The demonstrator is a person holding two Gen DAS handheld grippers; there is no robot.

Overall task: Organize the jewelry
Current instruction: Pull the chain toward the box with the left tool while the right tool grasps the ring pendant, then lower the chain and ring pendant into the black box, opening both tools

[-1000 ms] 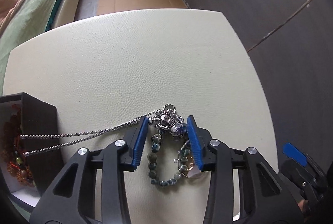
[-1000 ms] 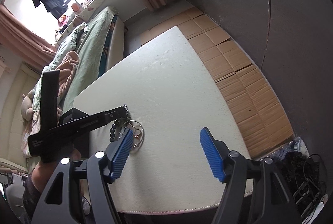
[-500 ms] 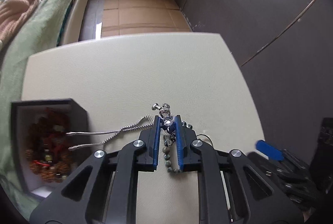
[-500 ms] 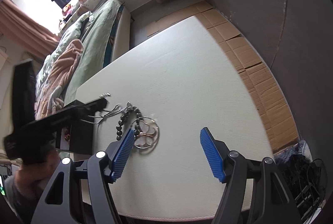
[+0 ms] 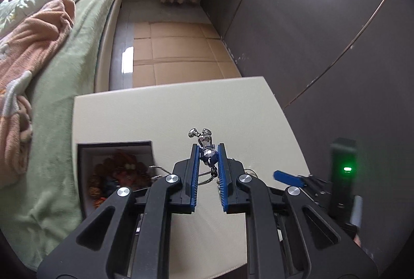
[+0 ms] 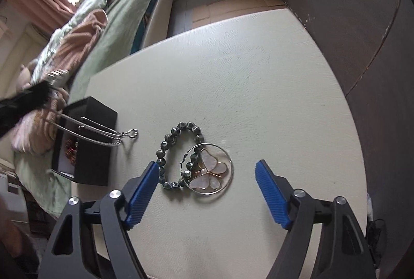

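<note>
My left gripper [image 5: 208,149] is shut on a silver charm necklace [image 5: 205,143] and holds it lifted above the cream table [image 5: 168,110]. Its chain [image 6: 103,132] hangs down toward the black jewelry box [image 6: 89,157], which holds red and orange bead pieces [image 5: 116,172]. A dark green bead bracelet [image 6: 176,154] and a round butterfly hoop pendant [image 6: 209,170] lie on the table between the fingers of my right gripper [image 6: 207,192], which is open and empty just above them.
A bed with green cover and an orange blanket [image 5: 38,45] runs along the table's left side. Dark wall panels [image 5: 323,33] stand to the right. Cardboard sheets [image 5: 176,53] cover the floor beyond the table. The right gripper's body shows at the right [image 5: 341,175].
My left gripper closed on the silver necklace and lifted it off the table, moving left toward the box. The bracelet and pendant stayed on the table. The right gripper moved closer over them.
</note>
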